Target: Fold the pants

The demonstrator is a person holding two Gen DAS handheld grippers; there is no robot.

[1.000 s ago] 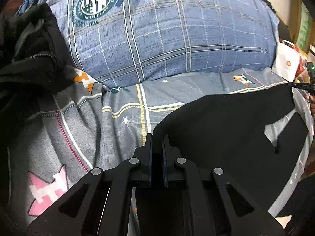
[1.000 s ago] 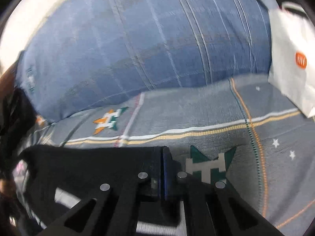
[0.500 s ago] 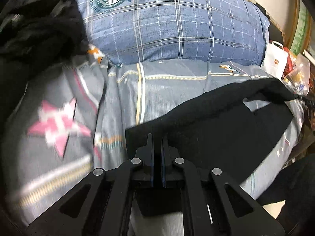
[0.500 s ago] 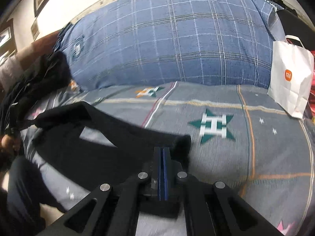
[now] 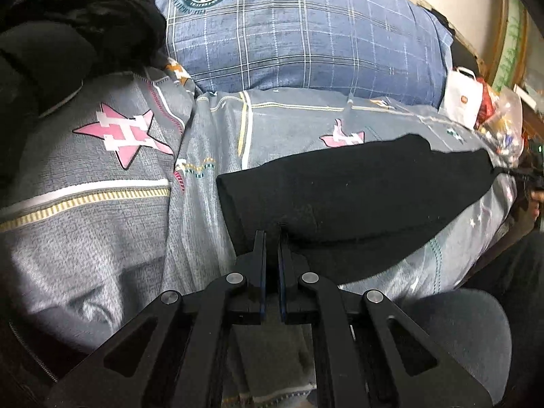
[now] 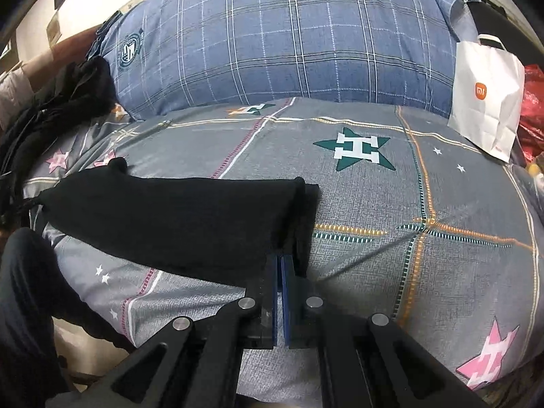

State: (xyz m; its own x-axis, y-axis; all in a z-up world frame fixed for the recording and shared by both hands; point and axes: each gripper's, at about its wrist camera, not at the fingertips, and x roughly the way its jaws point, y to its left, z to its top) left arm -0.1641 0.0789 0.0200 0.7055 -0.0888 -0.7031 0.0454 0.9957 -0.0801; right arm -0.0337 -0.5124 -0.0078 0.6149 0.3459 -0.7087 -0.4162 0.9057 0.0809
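Since half a second back, we're seeing the pants [image 5: 357,190] going from a lifted, open shape with a gap of bedsheet showing through to one flat black band lying across the bed [image 6: 391,204], so we're reading the lengthwise fold, leg over leg, as done and laid down. Both views are also sharper now, so we're judging the motion as settling. Left gripper [image 5: 270,238] is sitting at the near edge of the pants' left end with its fingers [image 5: 260,258] drawn close, a thin slit between them; we're not seeing cloth clearly inside that slit, so we can't tell if it's gripping or just let go. Right gripper [image 6: 278,261] is at the right end where the doubled edges are stacking; fingers [image 6: 270,282] nearly touching, black cloth running right up to the tips, and we're reading that as pinching the fabric, though the contact itself is hidden. Next we're probably folding crosswise, end to end, and the risk is the layers slipping apart when lifted. Containers: white paper bag [image 6: 486,95] is standing at the far right of the bed against the blue plaid pillow [image 6: 289,40], top not visible enough for us to tell its contents; red plastic bag [image 6: 532,108] is sitting behind it, contents also unclear. Dark clothes pile [image 5: 68,34] is lying at far left, apart from the pants.
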